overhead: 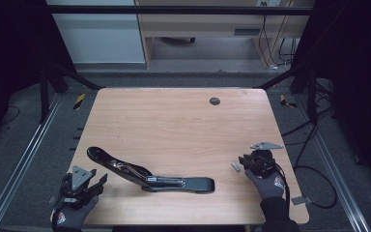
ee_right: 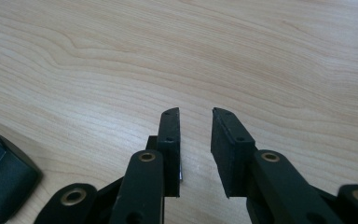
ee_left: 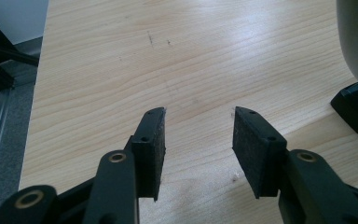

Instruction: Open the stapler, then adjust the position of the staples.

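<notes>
The left tongs (overhead: 94, 182) hover at the worktop's (overhead: 174, 121) near left corner, jaws spread with nothing between them. Just to their right lies a long black stapler (overhead: 147, 175), opened flat; its long axis runs from the far left towards the near right, so its handle end is nearest the left tongs. A small grey piece (overhead: 235, 166) lies just left of the right tongs (overhead: 244, 162), which are parted and empty over bare wood. A logo marks each glove, but it is unreadable.
</notes>
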`<state>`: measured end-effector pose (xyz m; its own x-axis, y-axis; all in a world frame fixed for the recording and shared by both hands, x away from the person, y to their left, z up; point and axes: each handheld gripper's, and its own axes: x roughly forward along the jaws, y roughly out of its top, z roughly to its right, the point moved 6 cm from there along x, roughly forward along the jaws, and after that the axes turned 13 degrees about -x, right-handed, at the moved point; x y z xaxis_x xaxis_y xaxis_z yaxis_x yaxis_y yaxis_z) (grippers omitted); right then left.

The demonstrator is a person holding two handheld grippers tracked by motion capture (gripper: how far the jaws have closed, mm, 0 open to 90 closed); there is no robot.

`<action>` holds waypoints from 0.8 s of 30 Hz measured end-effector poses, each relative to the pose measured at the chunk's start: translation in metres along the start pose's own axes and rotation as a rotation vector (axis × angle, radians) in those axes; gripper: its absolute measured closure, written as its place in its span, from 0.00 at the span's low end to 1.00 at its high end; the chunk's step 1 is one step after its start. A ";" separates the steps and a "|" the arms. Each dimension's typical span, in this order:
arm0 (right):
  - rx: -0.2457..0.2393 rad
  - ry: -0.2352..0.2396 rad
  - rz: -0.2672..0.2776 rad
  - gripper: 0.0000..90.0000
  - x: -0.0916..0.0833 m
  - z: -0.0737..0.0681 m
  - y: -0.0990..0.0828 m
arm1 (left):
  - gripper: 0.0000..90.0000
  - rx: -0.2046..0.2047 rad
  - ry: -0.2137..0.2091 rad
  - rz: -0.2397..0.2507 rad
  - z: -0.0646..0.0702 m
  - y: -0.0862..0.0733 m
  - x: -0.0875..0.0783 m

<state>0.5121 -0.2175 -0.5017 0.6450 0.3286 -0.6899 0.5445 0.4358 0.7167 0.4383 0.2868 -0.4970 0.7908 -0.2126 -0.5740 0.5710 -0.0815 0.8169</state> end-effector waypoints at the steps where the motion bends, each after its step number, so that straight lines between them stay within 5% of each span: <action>1: -0.008 -0.003 -0.003 0.80 0.001 0.000 0.001 | 0.59 0.002 0.001 -0.001 0.000 0.000 0.000; 24: -0.077 0.009 -0.097 0.75 0.022 -0.010 -0.004 | 0.59 0.021 -0.002 -0.005 0.003 0.000 0.000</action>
<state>0.5185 -0.2036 -0.5212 0.5863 0.2893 -0.7567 0.5608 0.5291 0.6368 0.4376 0.2837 -0.4968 0.7874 -0.2142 -0.5780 0.5702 -0.1032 0.8150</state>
